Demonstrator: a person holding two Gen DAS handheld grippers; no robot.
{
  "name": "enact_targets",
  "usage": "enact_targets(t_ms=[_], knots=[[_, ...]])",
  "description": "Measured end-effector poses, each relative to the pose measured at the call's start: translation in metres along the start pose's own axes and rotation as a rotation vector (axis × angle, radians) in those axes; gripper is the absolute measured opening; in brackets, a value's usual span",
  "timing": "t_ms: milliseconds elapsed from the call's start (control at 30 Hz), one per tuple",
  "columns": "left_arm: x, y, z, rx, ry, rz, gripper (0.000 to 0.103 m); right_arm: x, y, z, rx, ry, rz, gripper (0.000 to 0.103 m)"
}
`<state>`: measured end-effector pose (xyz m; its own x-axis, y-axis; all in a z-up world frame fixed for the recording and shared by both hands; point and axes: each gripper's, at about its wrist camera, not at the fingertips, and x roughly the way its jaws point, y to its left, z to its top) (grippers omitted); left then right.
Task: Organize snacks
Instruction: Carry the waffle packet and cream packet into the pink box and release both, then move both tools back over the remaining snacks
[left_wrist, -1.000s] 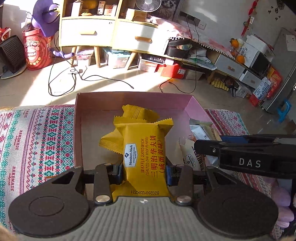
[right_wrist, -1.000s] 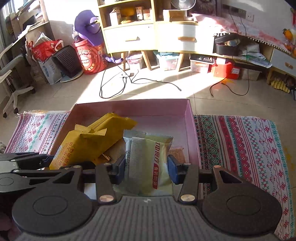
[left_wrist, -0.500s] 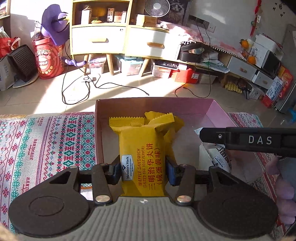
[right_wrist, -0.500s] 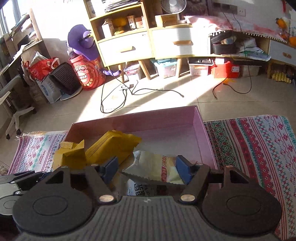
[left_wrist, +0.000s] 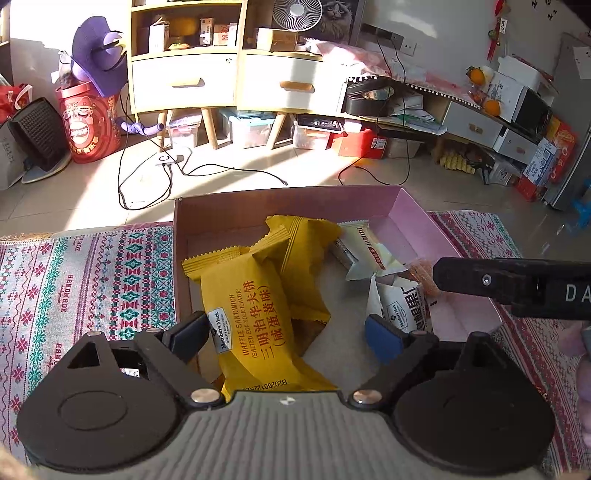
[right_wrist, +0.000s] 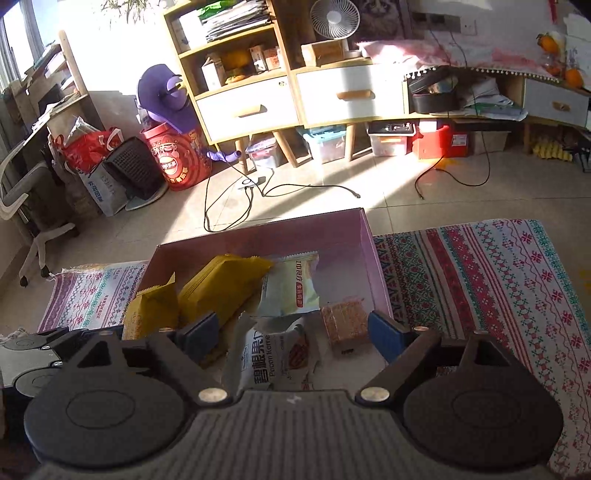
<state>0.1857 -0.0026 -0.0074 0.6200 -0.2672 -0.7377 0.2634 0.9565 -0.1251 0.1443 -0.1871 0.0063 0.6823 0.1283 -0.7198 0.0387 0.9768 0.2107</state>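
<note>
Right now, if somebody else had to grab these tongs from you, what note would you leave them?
Left tongs: open, jaws have just been opening; the yellow waffle sandwich pack lies between them, let go, in the pink box.
Right tongs: open, jaws have just been opening; the white pecan pack lies loose below them in the same box.
Also in the box: a second yellow pack, a pale bread pack, a brown crispy bar.
Done: these five snacks are in the box.
Left: no other snacks show on the patterned cloth; the packs overlap, so perhaps tidy them.
</note>
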Motion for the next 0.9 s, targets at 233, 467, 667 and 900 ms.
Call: enact_targets(t_ms=[233, 467, 667, 900], knots=[[-0.013, -0.012, -0.02, -0.035, 0.039, 0.028, 0.101, -0.034, -0.008, -0.02, -0.034, 0.026, -0.008, 0.089], [-0.043, -0.019, -0.032, -0.042, 0.024, 0.046, 0.103, -0.06, -0.004, -0.04, -0.094, 0.029, 0.005, 0.092], [-0.076, -0.023, -0.047, -0.02, 0.001, 0.058, 0.103, -0.075, -0.005, -0.058, -0.12, -0.002, 0.056, 0.096], [-0.098, -0.019, -0.064, -0.046, -0.002, 0.089, 0.103, -0.08, -0.01, -0.062, -0.134, -0.022, 0.08, 0.097]])
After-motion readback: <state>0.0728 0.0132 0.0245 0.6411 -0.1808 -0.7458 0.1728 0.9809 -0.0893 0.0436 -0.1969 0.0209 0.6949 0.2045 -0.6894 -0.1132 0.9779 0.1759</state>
